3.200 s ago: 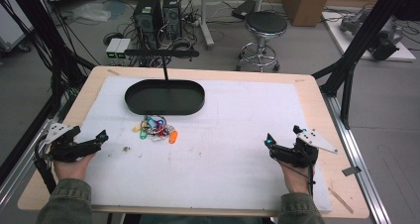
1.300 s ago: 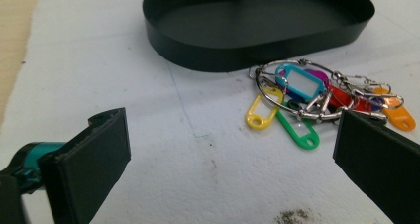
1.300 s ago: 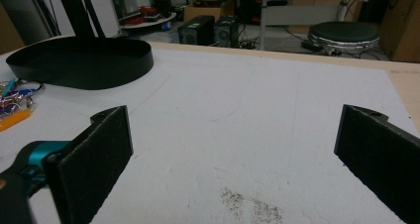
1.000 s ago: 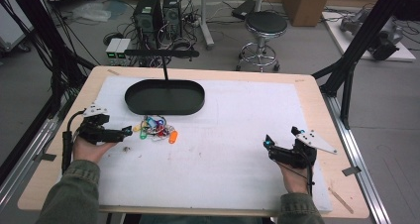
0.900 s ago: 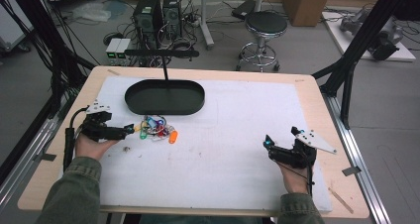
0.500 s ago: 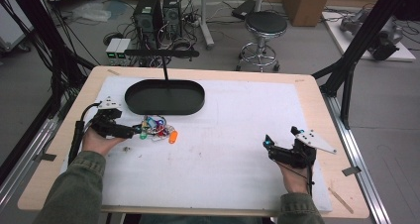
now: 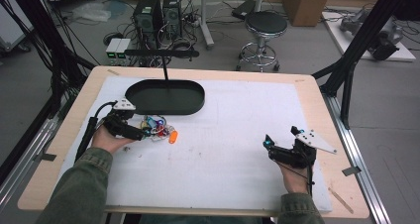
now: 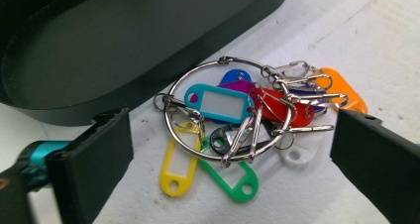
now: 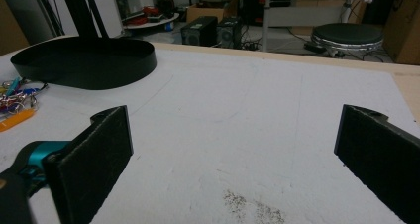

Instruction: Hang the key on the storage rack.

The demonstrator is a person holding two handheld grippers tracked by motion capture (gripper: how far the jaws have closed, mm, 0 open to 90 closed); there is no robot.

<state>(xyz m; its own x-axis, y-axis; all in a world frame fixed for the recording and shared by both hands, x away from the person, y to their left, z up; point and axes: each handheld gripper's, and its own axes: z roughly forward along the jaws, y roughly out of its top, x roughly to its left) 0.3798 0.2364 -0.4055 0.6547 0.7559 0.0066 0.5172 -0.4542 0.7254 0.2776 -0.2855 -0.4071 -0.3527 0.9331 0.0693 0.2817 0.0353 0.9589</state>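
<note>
Fingers: left gripper (image 8: 233, 149) wide around key tags (image 8: 247, 120); right gripper (image 9: 233, 159) wide, empty.
Tray (image 7: 165, 97): twelve o'clock of tags, empty.
Progress: nothing grasped yet.

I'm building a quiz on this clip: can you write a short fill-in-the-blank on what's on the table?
1. The bunch of key tags lies beside the black ____.
2. The left gripper has its jaws ____ around the bunch.
3. The tags hang on a metal ____.
4. The right gripper holds ____.

Missing words: tray; open; ring; nothing
</note>
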